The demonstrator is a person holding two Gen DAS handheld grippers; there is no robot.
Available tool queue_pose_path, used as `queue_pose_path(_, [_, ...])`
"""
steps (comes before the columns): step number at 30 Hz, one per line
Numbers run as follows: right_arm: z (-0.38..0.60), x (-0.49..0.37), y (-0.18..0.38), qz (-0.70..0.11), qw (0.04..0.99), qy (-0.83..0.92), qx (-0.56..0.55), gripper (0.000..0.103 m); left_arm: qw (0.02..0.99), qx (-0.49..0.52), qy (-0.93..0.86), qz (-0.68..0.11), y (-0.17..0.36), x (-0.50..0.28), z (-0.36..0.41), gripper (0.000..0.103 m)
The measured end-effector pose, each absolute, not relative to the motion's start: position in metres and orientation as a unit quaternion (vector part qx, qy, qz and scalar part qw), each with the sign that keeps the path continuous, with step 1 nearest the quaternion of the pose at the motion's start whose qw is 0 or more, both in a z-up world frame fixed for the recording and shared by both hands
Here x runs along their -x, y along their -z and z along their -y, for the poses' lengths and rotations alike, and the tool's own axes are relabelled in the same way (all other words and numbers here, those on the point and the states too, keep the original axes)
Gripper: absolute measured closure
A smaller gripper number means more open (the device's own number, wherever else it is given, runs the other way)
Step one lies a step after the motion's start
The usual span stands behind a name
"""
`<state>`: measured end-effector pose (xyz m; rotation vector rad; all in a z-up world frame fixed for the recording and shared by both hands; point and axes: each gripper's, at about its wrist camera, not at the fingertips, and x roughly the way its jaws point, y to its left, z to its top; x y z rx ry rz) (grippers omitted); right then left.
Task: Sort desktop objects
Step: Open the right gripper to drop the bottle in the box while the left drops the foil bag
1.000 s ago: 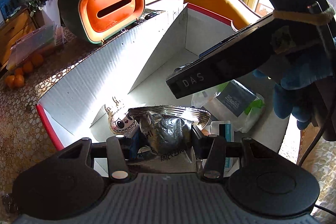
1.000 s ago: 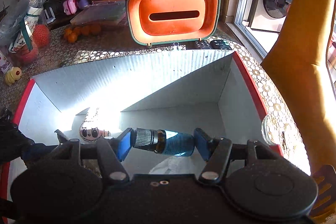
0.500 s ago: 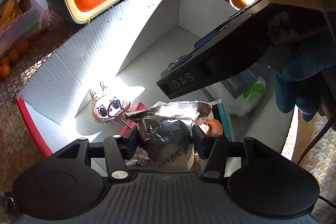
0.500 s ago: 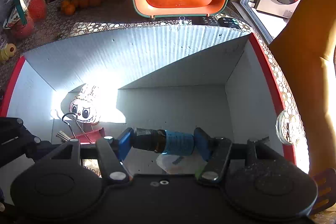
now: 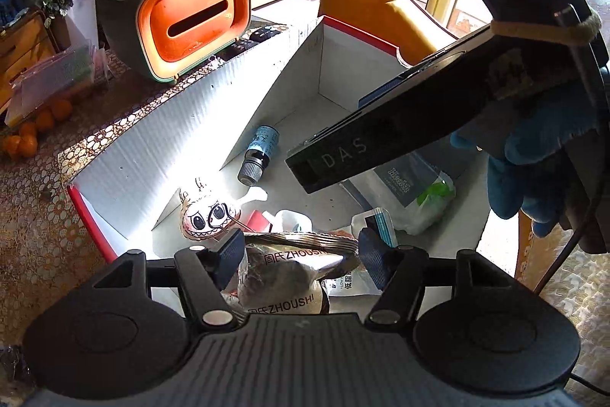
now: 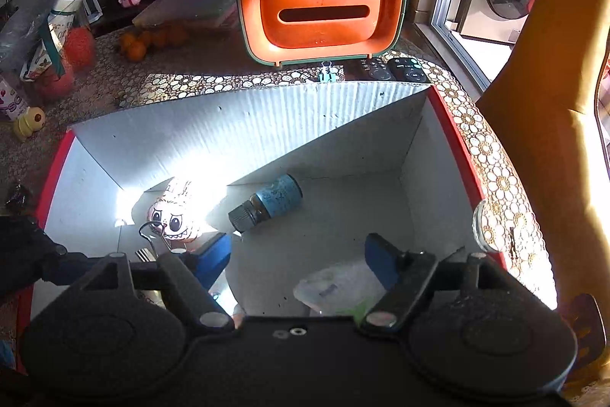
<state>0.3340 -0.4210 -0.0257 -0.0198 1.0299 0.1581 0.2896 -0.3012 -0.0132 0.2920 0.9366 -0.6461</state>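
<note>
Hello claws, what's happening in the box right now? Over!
Both hand-held grippers, left and right, just opened, empty. Blue bottle lies in box. Foil snack bag below the left. Nothing blocking.

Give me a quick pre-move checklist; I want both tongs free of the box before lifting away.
1. Right tongs open with nothing between the jaws, which have just been opening: ok.
2. Blue bottle lying on the floor of the box, apart from the tongs: ok.
3. Left tongs let go of the silver snack bag: ok; jaws just opened, pads stand off the bag, which sits between them.
4. Bag settled on the pile: cannot tell.
5. Doll-face charm untouched by either tongs: ok.
</note>
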Motion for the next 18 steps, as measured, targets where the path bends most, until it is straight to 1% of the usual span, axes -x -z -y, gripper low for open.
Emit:
queue_pose_path(8, [0.412,-0.301,-0.003,-0.461,0.882,-0.098,0.005,0.025,0.853,-0.117,0.305,-0.407,-0.016,-0.258,0.282,0.038])
queue_pose_path(18, [0.397,-0.249,-0.046,-0.408,0.905,-0.123,-0.003,0.02,0.874,-0.091,0.308,-0.365,-0.058,-0.213,0.235,0.038])
